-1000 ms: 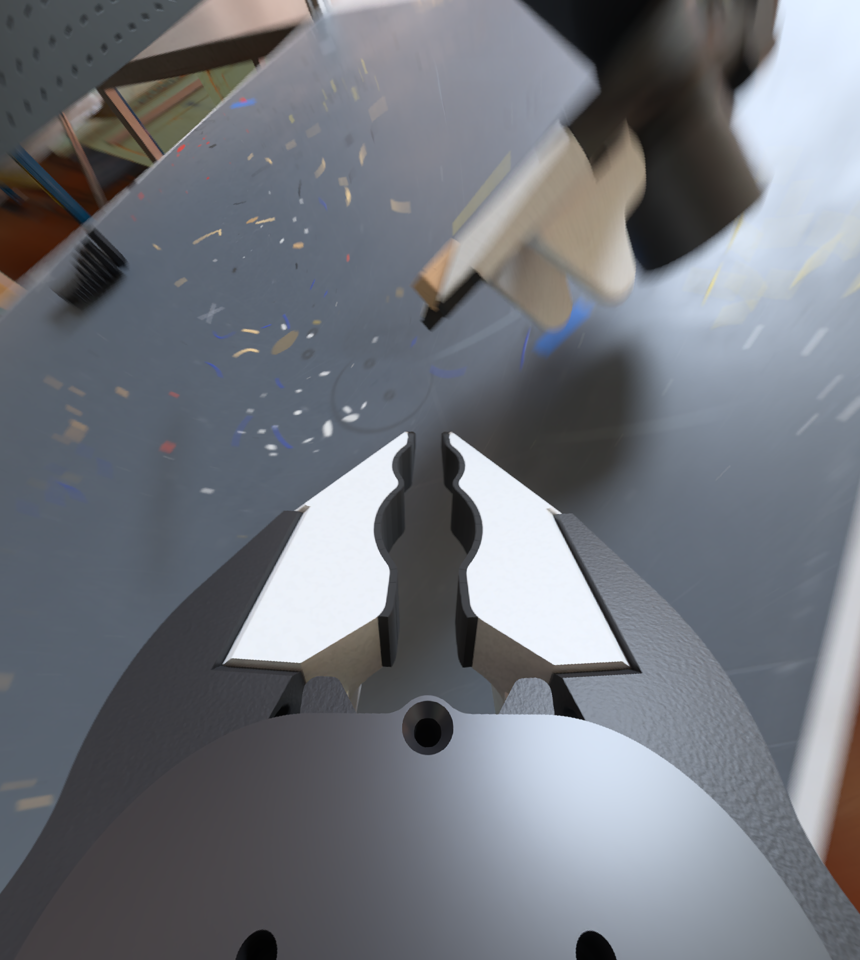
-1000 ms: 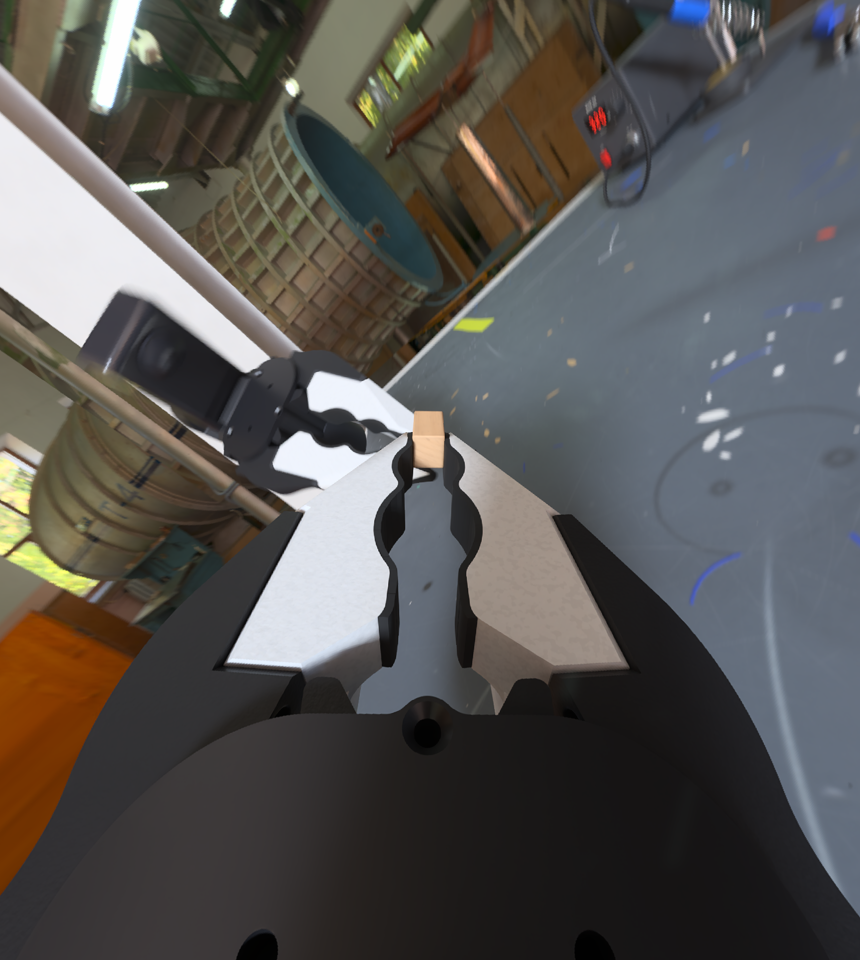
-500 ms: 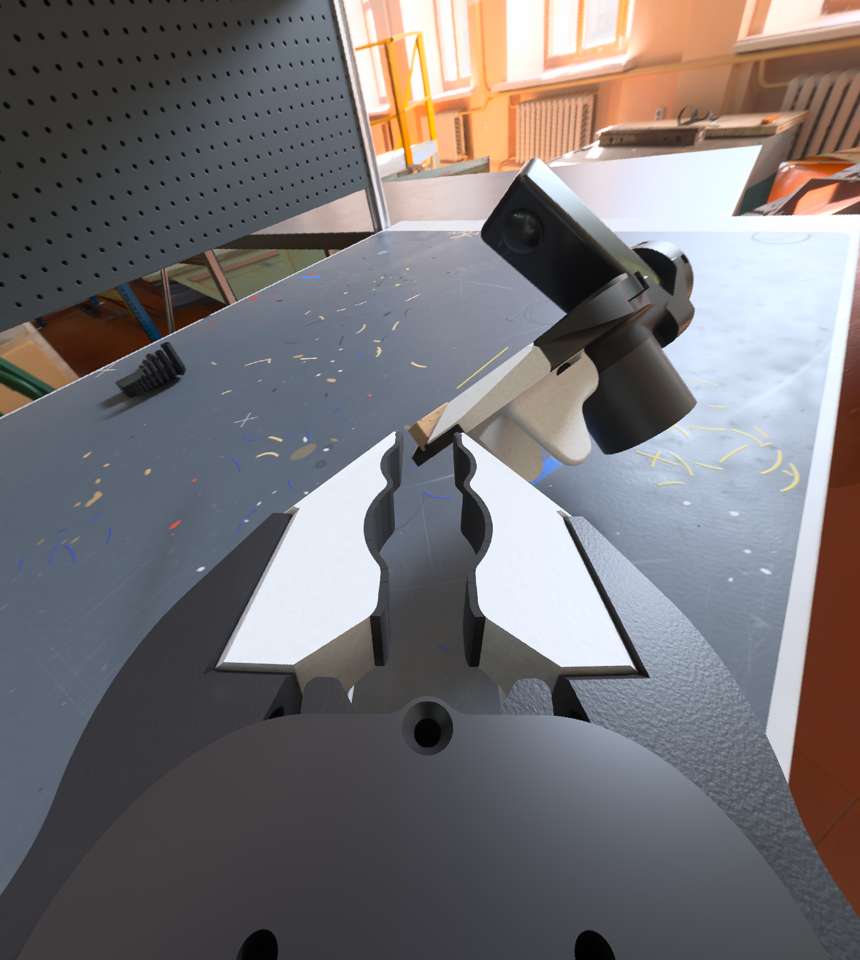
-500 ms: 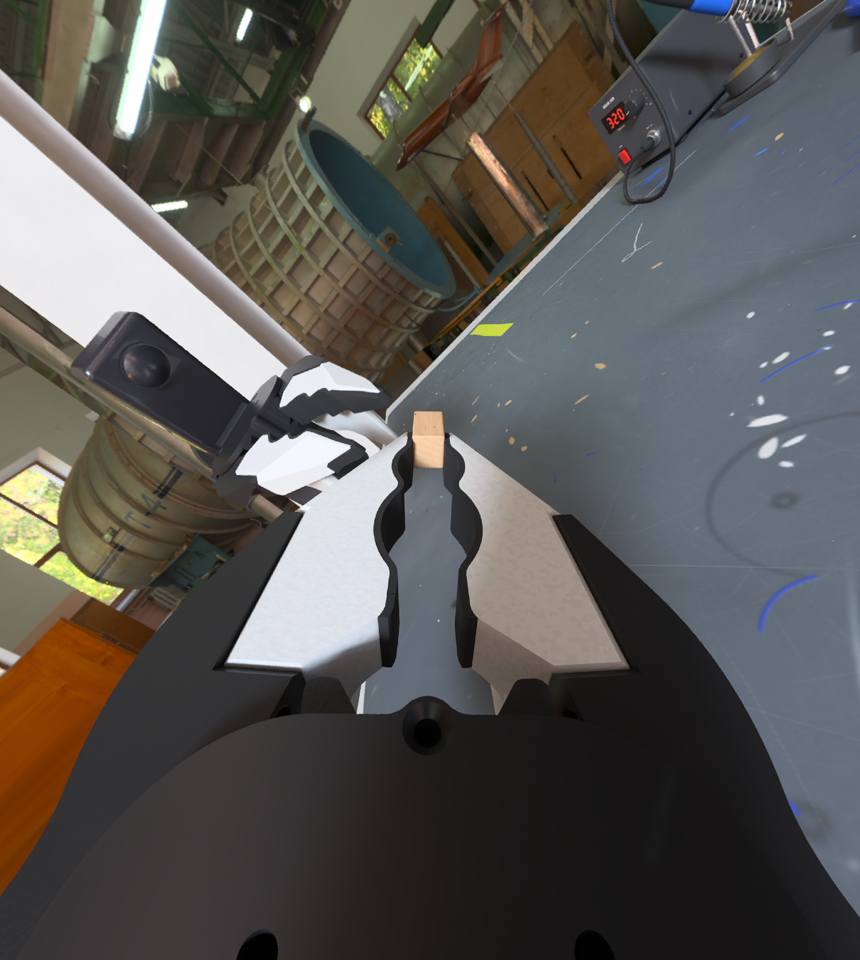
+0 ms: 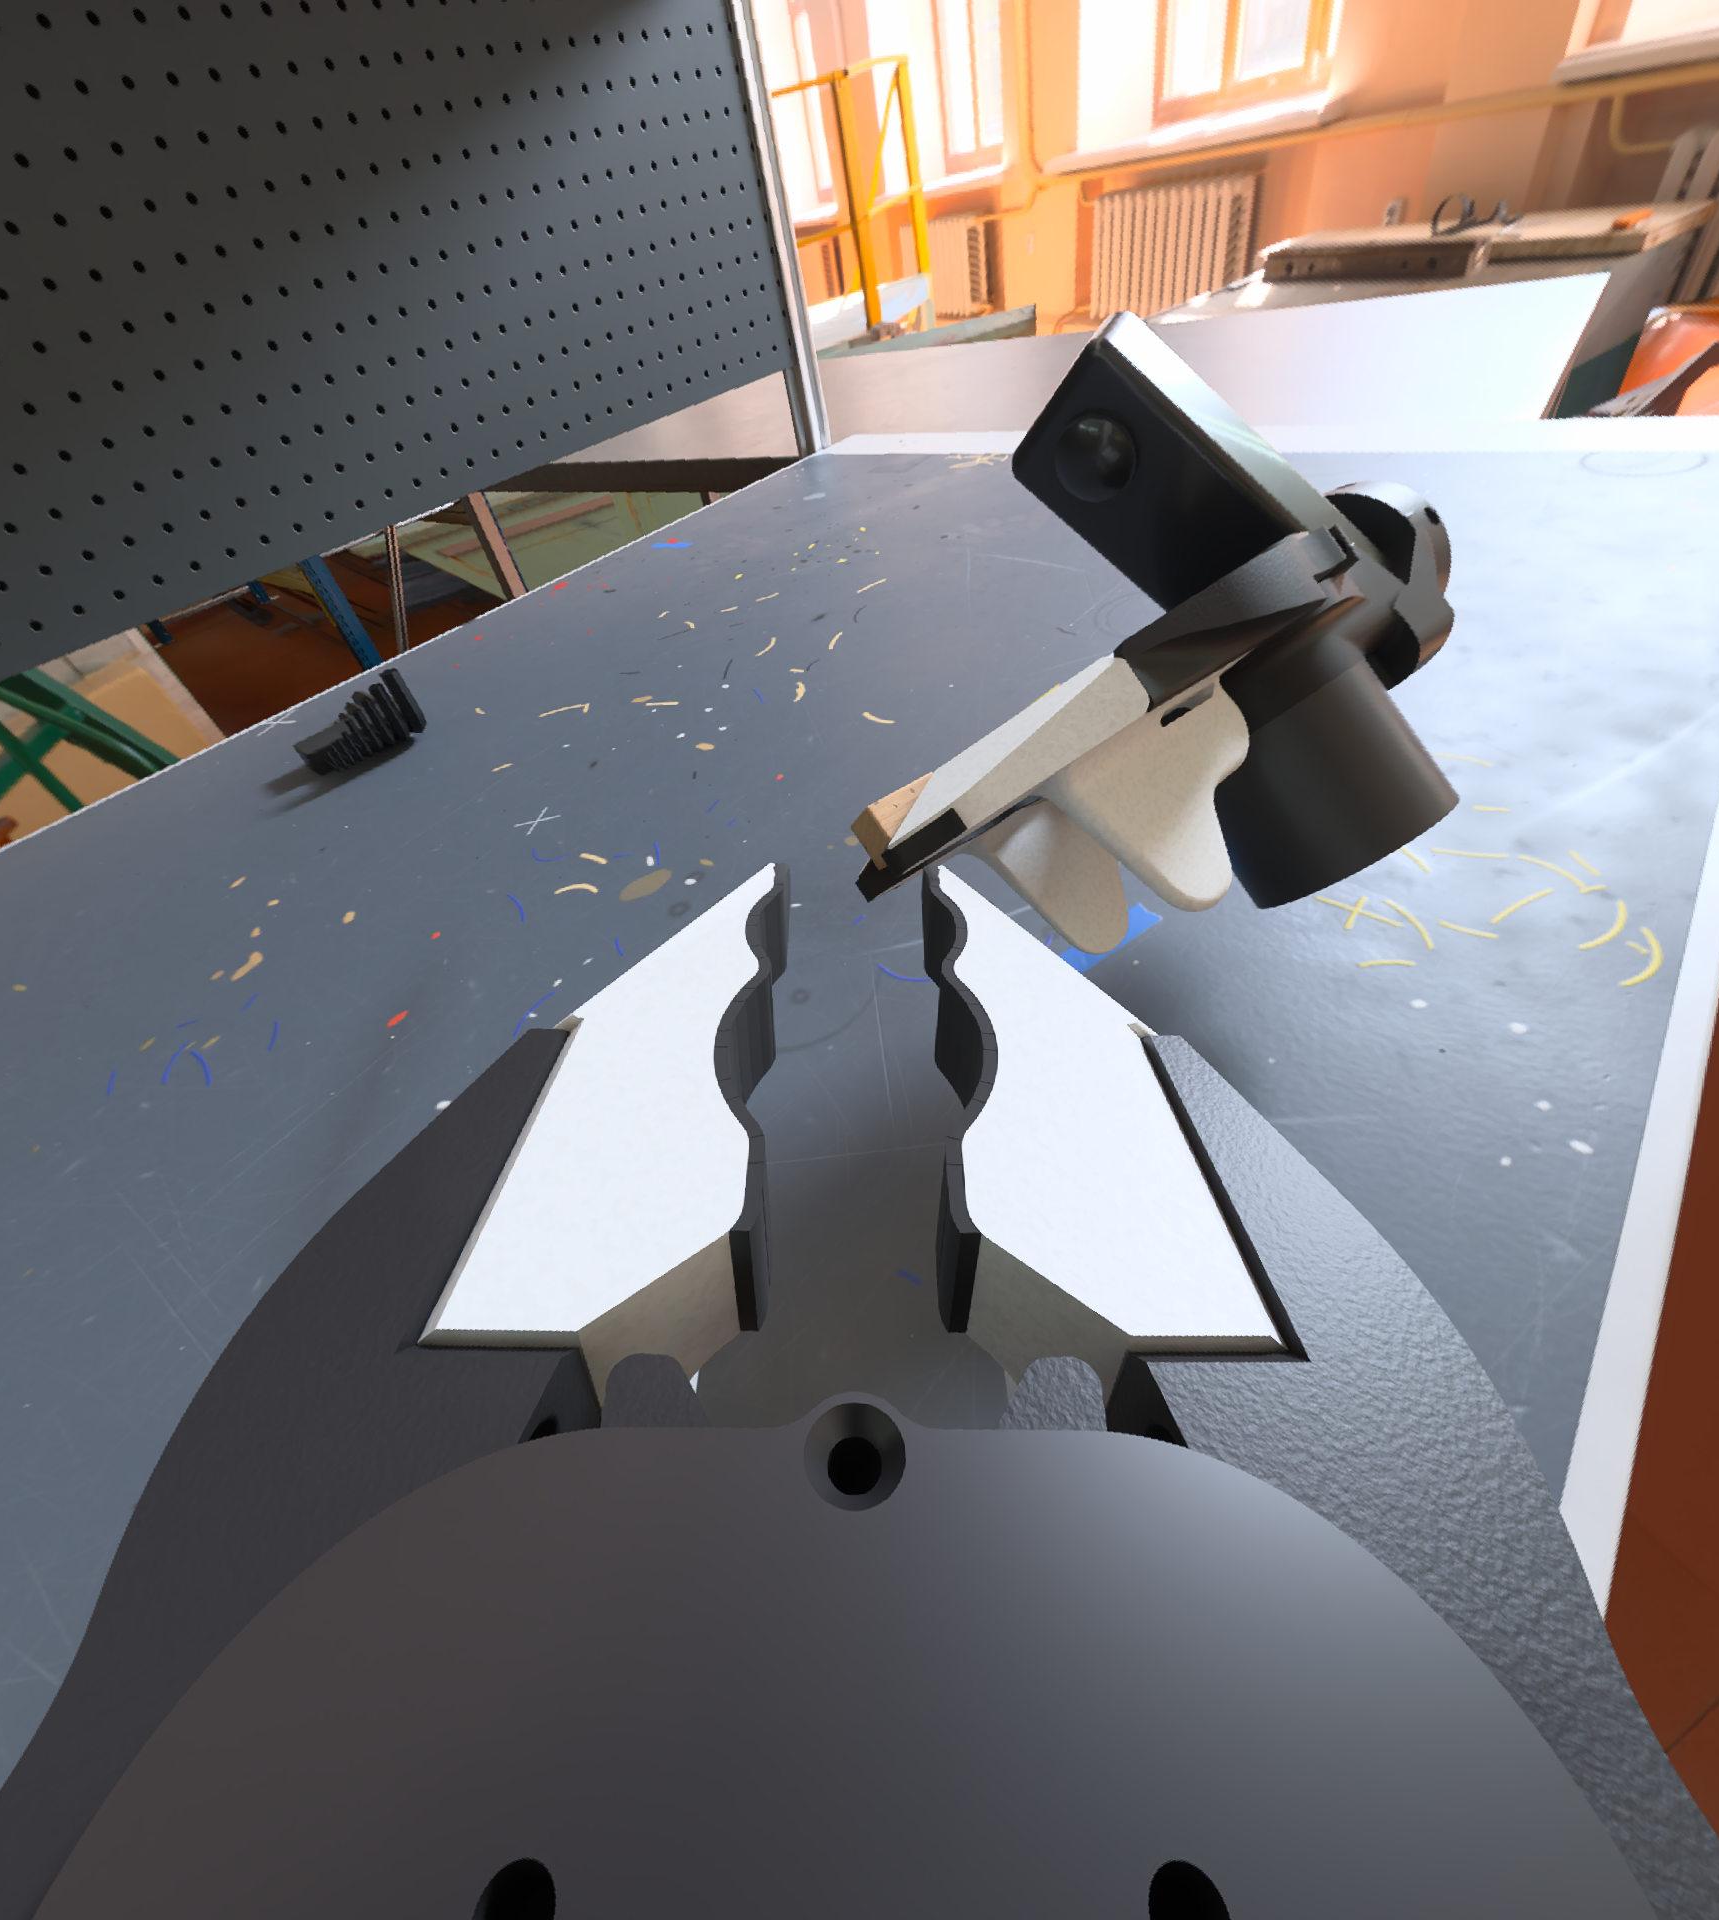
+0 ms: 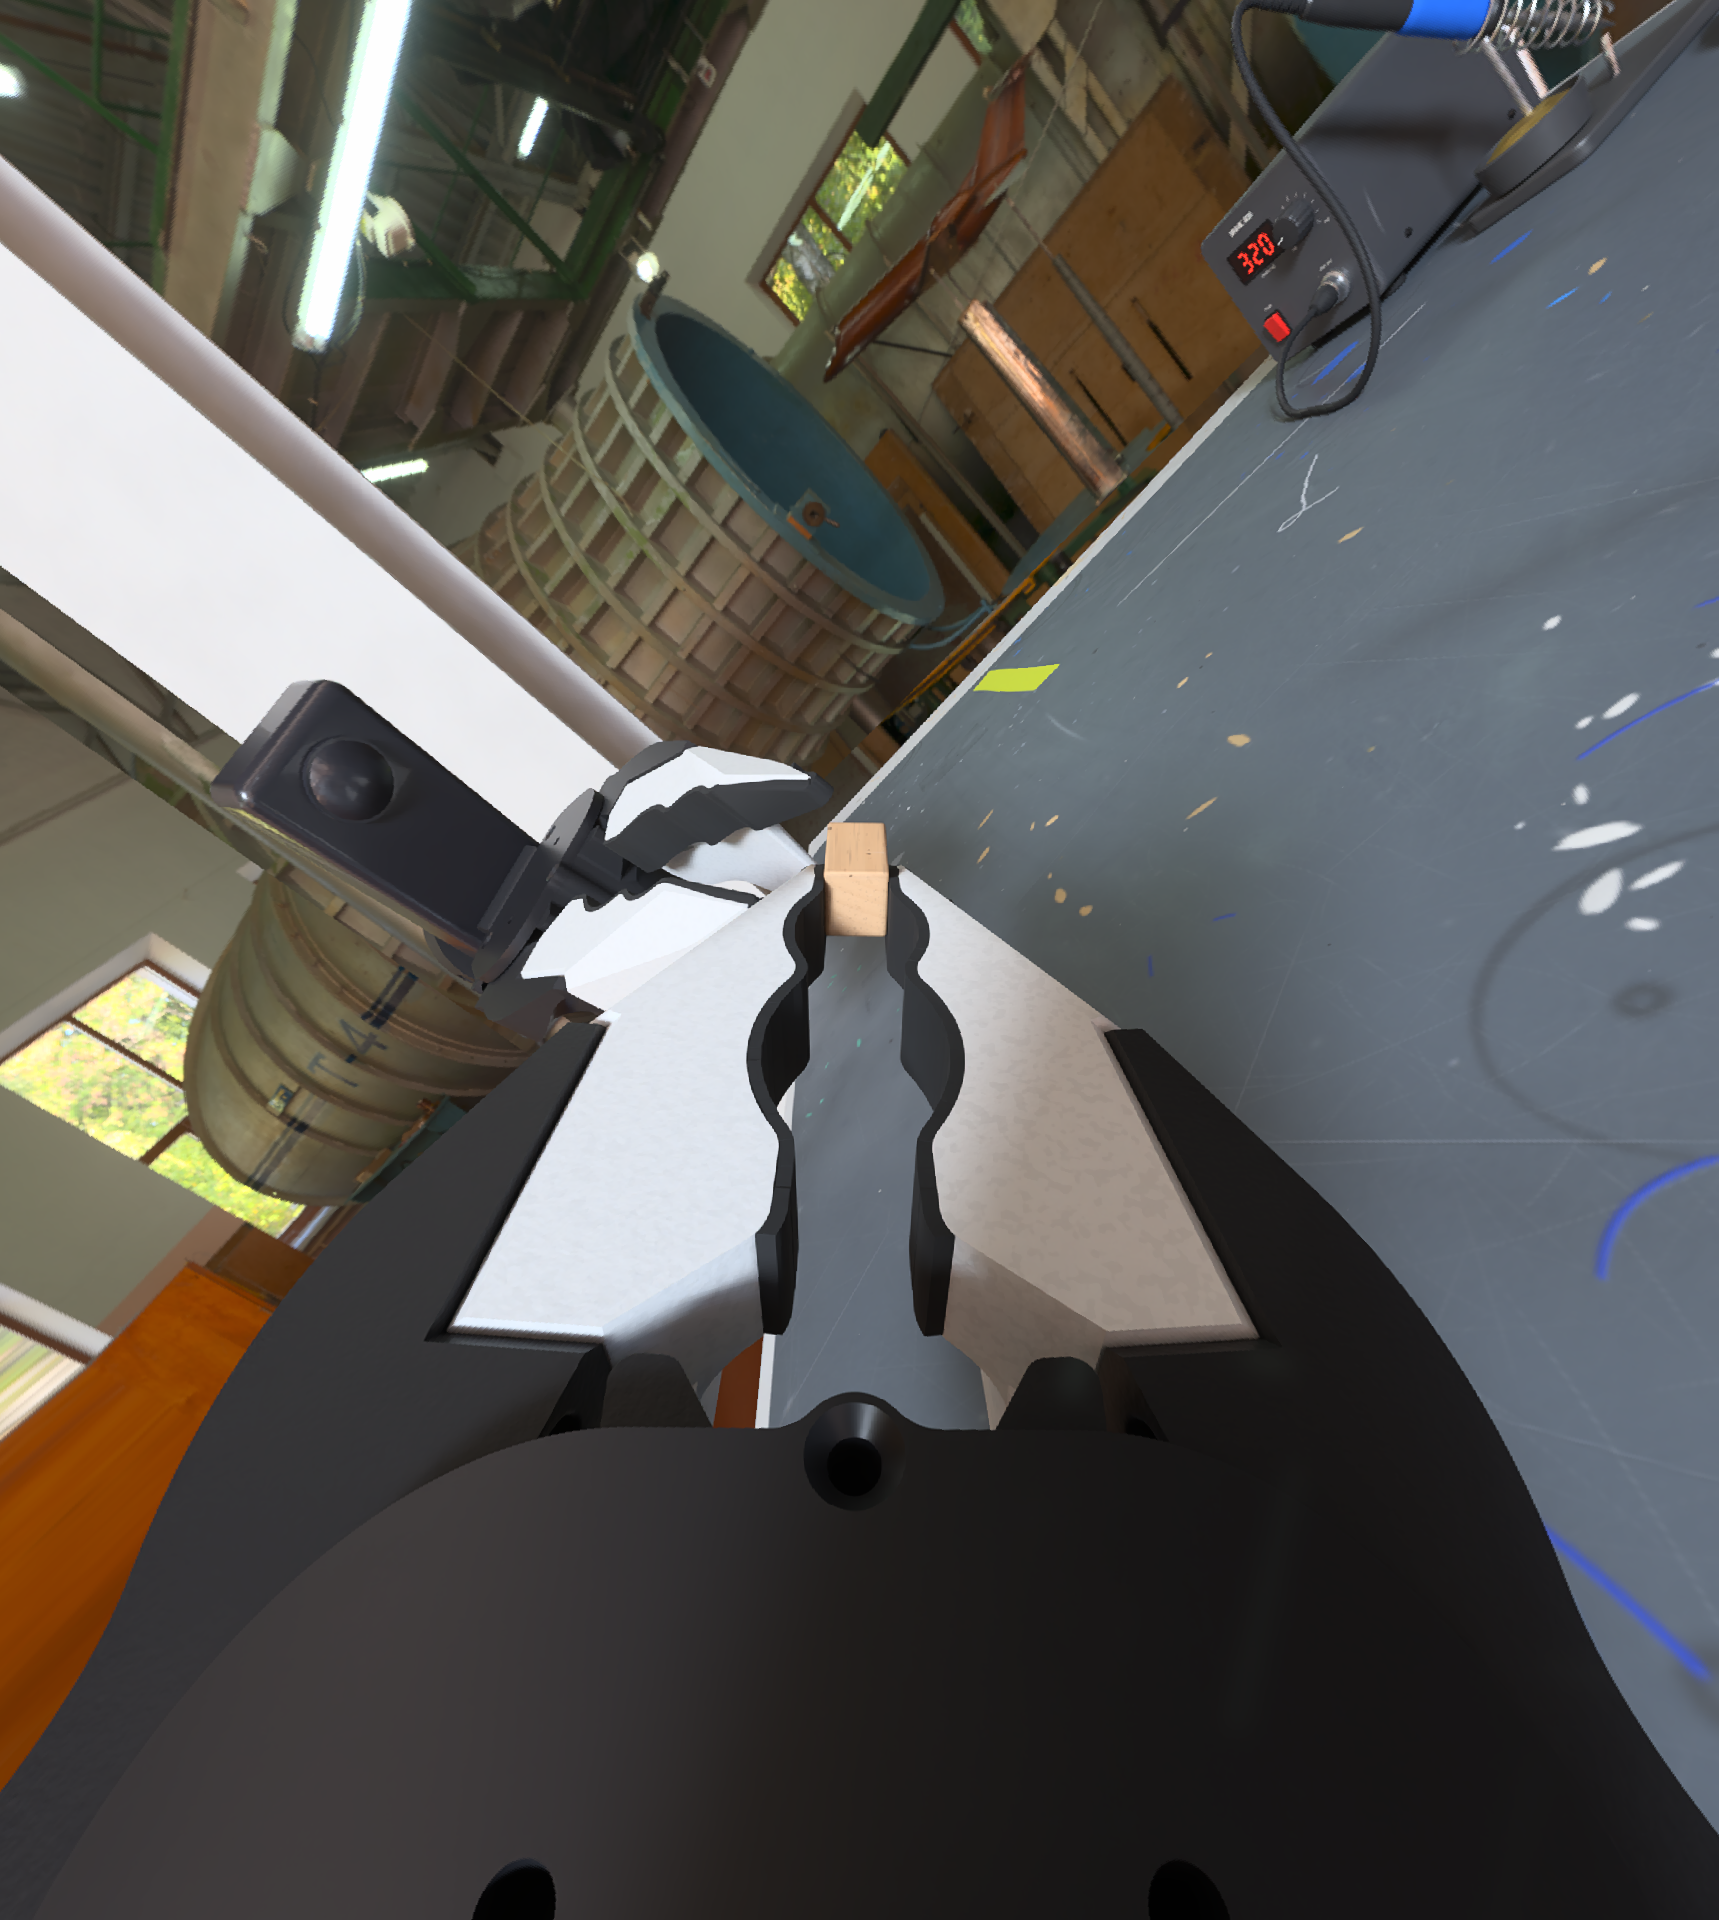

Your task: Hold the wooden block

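The small wooden block (image 6: 855, 878) is pinched between the fingertips of my right gripper (image 6: 855, 906), which is shut on it and holds it in the air above the grey workbench (image 6: 1406, 831). In the left wrist view the right gripper (image 5: 899, 850) comes in from the upper right, with the block (image 5: 884, 821) sticking out of its tips. My left gripper (image 5: 855, 891) is open and empty, with its fingertips just below and in front of the block and not touching it. It also shows in the right wrist view (image 6: 730, 800), just left of the block.
A black stepped tool holder (image 5: 361, 722) lies at the bench's far left, under a grey pegboard (image 5: 315, 260). A soldering station (image 6: 1354, 239) with a cable stands at the far edge. A yellow-green note (image 6: 1016, 678) lies on the bench. The bench's white edge (image 5: 1686, 935) runs along the right.
My left gripper has tilted up from the bench, opened its jaws wider and come closer to the block. The right gripper still holds the block.
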